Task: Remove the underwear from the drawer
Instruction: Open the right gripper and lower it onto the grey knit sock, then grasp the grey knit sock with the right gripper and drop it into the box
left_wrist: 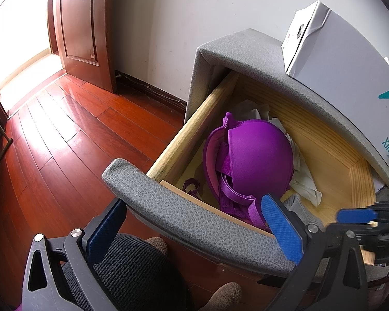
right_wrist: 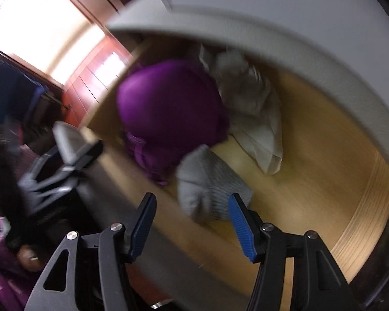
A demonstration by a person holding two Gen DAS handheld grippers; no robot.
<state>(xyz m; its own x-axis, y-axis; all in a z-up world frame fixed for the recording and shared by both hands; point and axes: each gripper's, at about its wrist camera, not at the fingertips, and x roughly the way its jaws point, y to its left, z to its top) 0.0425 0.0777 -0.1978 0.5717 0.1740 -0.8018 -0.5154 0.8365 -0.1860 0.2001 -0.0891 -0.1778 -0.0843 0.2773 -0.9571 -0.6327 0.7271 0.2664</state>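
Left hand-held gripper point(left_wrist: 194, 229), wide open and empty, straddles the drawer's point(left_wrist: 324, 140) padded front; the purple bra point(left_wrist: 256, 155) lies just ahead inside. Right hand-held gripper point(right_wrist: 192, 223), open and empty, hovers nearer, bra point(right_wrist: 168, 103) ahead-left beyond grey socks point(right_wrist: 207, 181).

Left wrist view looks down from outside the drawer point(left_wrist: 332, 155) front; right wrist view sits close above its interior, blurred. Both share the purple bra point(left_wrist: 256, 160), frame centre.
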